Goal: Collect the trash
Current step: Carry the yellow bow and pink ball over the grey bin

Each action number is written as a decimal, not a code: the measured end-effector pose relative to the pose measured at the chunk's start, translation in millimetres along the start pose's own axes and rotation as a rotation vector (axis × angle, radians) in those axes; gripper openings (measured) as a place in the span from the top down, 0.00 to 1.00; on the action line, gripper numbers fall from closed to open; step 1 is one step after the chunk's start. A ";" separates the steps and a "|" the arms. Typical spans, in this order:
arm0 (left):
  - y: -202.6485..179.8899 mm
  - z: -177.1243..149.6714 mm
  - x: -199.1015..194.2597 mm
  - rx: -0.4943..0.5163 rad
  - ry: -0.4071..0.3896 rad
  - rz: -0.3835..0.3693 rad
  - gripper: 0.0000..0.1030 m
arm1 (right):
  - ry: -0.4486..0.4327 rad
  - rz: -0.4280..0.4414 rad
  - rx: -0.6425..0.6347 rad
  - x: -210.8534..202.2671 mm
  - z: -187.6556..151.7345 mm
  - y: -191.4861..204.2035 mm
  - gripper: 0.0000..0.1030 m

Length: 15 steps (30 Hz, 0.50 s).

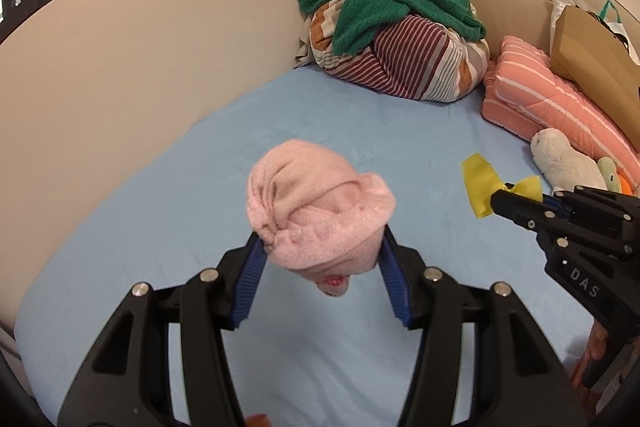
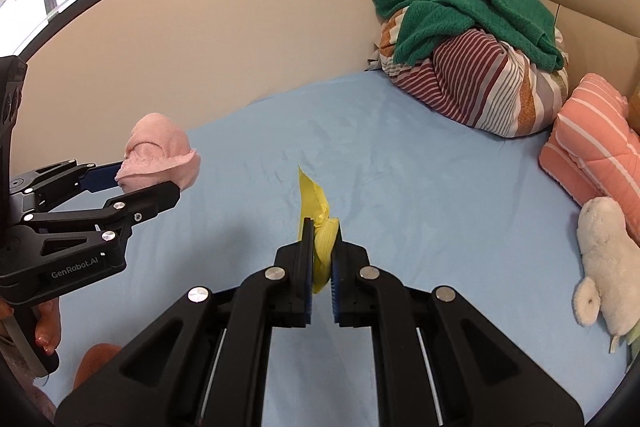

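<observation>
The left gripper (image 1: 320, 247) is holding its fingers (image 1: 252, 279) about half apart, clamping a bunched pink terry cloth bundle (image 1: 316, 207) above the light blue bed sheet (image 1: 360, 115). To its right, the right gripper (image 2: 322, 251) is pinching a crumpled yellow plastic wrapper (image 2: 316, 227) between nearly closed fingers (image 2: 306, 259), also above the sheet. The sheet beyond both is lying bare up to the cream wall (image 1: 160, 47), with a striped bedding heap under a green knitted towel (image 1: 400, 39) in the far right corner.
</observation>
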State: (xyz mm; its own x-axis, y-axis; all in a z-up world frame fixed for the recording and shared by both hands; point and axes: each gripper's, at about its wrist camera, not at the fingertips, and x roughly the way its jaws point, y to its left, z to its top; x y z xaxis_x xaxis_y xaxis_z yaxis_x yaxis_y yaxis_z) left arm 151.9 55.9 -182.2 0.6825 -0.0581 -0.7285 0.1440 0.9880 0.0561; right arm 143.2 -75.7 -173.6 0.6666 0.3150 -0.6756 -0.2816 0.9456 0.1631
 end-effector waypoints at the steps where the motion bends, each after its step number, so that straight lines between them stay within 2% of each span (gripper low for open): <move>1: 2.7 -3.2 -10.8 -0.003 -0.004 0.011 0.47 | -0.005 0.004 -0.007 -9.0 -1.5 6.3 0.94; 8: 23.8 -34.0 -80.6 -0.057 -0.037 0.083 0.47 | -0.048 0.052 -0.080 -62.8 -11.3 56.7 0.94; 15: 45.3 -69.2 -141.8 -0.121 -0.060 0.168 0.47 | -0.077 0.164 -0.150 -99.8 -21.9 119.8 0.94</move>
State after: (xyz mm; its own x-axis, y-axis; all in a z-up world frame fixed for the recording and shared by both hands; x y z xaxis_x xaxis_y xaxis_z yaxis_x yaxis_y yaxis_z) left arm 12.1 118.8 -123.5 0.7318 0.1044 -0.6734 -0.0605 0.9942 0.0884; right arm 27.8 4.5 -102.4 0.6524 0.4741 -0.5913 -0.4859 0.8604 0.1538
